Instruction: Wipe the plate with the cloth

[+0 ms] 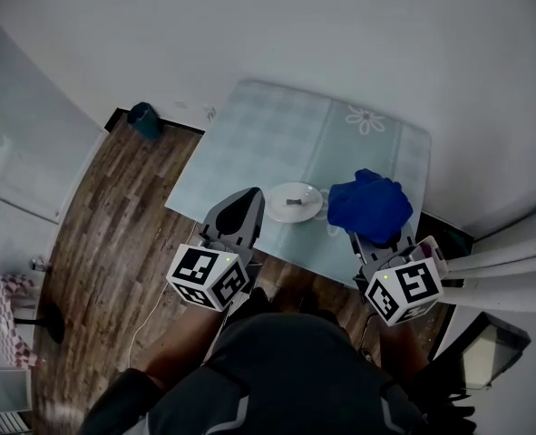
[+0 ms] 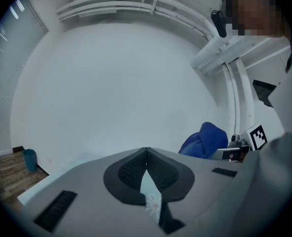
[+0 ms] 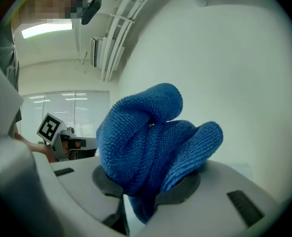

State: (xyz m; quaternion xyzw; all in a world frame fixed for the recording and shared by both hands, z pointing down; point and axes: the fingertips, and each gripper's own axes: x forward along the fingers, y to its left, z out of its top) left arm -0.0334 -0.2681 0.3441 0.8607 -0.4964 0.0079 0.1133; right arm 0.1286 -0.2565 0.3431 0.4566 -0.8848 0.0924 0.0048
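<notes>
A small white plate (image 1: 293, 202) lies near the front edge of the table (image 1: 277, 134), with a small dark bit on it. Just left of the plate is my left gripper (image 1: 246, 198), its jaws shut with nothing between them (image 2: 146, 154). A bunched blue cloth (image 1: 369, 205) is held up just right of the plate, and my right gripper (image 1: 375, 236) is shut on it. In the right gripper view the cloth (image 3: 150, 142) bulges up out of the jaws and hides the plate. The left gripper view also catches the cloth (image 2: 207, 139) at the right.
The table wears a pale checked cover with a flower print (image 1: 367, 119). A teal bin (image 1: 145, 120) stands on the wood floor by the wall at the table's far left corner. White walls close in behind; pale curtains (image 1: 512, 279) hang at the right.
</notes>
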